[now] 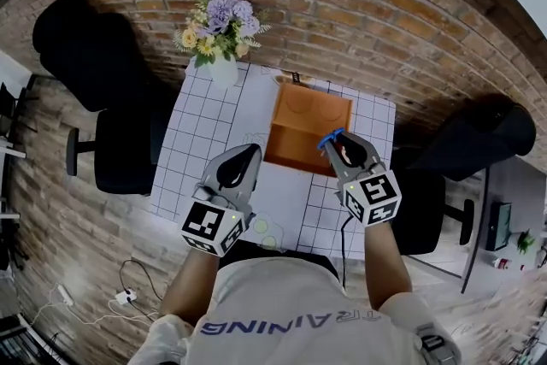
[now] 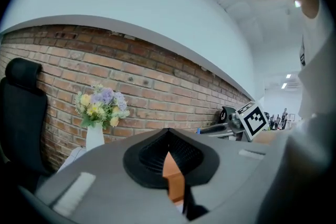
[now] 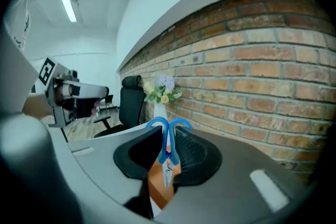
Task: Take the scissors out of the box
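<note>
The scissors (image 1: 330, 138) have blue handles and hang above the near right corner of the open orange box (image 1: 308, 128). My right gripper (image 1: 340, 148) is shut on them. In the right gripper view the scissors (image 3: 168, 136) stand between the pads, blue loops up and blade down, over the box (image 3: 157, 186). My left gripper (image 1: 250, 154) hovers by the box's near left corner. Its fingertips meet with nothing between them, and the box (image 2: 173, 178) shows below the left gripper (image 2: 169, 136).
A white vase of flowers (image 1: 220, 30) stands at the far left of the grid-patterned table (image 1: 197, 141), against a brick wall. Black office chairs stand to the left (image 1: 111, 98) and right (image 1: 479, 141). Cables lie on the floor (image 1: 120, 295).
</note>
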`<state>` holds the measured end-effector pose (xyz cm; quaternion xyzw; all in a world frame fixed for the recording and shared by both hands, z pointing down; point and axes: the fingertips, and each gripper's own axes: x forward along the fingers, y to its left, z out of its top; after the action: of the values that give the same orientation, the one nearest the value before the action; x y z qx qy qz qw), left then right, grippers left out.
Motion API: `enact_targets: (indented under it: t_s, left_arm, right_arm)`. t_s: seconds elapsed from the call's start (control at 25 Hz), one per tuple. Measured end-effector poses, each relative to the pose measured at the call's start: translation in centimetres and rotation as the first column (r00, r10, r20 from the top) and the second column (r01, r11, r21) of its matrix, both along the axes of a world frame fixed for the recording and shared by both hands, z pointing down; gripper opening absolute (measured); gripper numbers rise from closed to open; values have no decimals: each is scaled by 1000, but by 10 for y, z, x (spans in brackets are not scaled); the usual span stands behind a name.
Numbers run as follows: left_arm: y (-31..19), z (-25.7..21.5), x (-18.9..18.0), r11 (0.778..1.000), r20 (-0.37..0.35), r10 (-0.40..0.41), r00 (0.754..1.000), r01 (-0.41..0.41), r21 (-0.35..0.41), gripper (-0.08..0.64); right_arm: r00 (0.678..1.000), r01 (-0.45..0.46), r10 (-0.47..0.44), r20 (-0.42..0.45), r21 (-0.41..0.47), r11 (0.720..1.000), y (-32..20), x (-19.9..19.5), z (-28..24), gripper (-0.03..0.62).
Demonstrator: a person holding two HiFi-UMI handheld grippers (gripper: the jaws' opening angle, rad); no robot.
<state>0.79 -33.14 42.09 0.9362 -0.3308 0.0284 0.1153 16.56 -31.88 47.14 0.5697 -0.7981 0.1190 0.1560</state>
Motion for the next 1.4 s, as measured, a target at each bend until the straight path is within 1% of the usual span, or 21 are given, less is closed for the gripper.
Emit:
enact_targets:
  t_s: [0.12,0.2,0.4,0.52,0.6,0.68,0.84,1.4]
  left_arm:
    - [5,-16,12,999,-7,21,1000,-20,38,0]
    - [11,-29,21,997,-14,38,999,-37,64,0]
    - [22,-66,34,988,-36,78,996,-72,138,0]
    - [28,-86,36,983,-57,89,994,-79,164,0]
    - [32,-97,35,981,-71,93,993,-80,175,0]
    - [36,-104,33,980,-82,97,992,-81,180,0]
    - [38,-113,31,979,-94,100,990,-81,188,0]
    - [40,-107,32,978,-81,104,991,-87,190,0]
  right_arm:
    - [998,-56,54,29,91,994,12,13,-39,95]
    - [994,-99,93,52,151,984,22,23,-65,95]
    - [980,-195,172,103,293,936,50,47,-131,97]
    - [972,-230,198,122,361,904,68,55,-166,95]
    - [970,-243,208,128,392,887,78,56,-182,95]
    - [969,-246,212,128,410,878,84,54,-192,95]
    - [969,-247,222,108,429,869,88,52,-198,94]
    - [968,-249,231,94,395,884,83,52,-178,94]
